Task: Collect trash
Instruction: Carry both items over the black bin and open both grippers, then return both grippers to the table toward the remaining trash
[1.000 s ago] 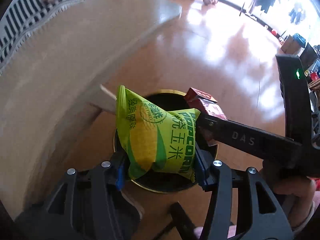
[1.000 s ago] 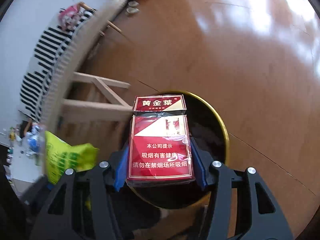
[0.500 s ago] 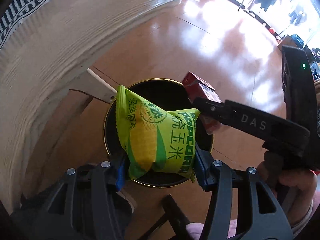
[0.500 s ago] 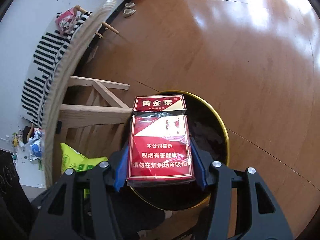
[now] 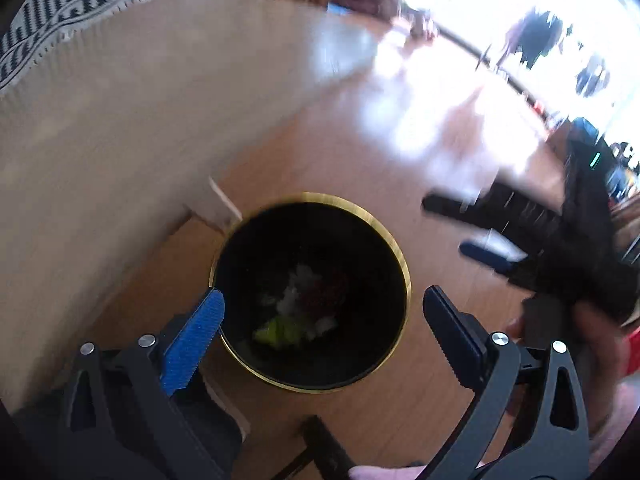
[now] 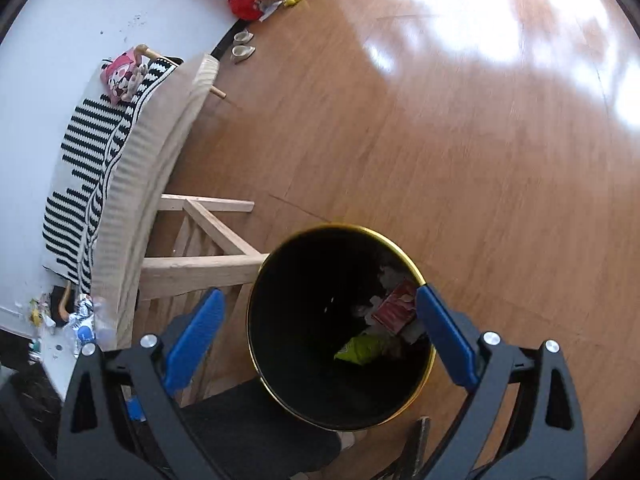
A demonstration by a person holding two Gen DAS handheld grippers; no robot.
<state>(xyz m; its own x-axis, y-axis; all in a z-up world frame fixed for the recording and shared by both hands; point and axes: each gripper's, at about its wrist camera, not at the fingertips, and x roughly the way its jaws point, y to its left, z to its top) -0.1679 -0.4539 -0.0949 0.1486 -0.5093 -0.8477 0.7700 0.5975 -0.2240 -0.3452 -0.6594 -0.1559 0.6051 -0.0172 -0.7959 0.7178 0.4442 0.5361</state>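
Left wrist view: the left gripper (image 5: 322,314) hangs over the black bin (image 5: 394,248), jaws opening with nothing between them; the green popcorn bag (image 5: 280,330) lies on the bin's bottom, below the jaws.

Right wrist view: the right gripper (image 6: 320,330) is likewise opening and empty above the bin (image 6: 280,256); the red cigarette pack (image 6: 394,308) lies inside, beside the bag (image 6: 360,350).

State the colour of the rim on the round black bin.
Gold rim on the round black bin; clearest in the right wrist view.

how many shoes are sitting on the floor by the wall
2. One pale shoe lies near the baseboard; the other shoe sits right beside it, nearer the table. More could be hidden behind the table.
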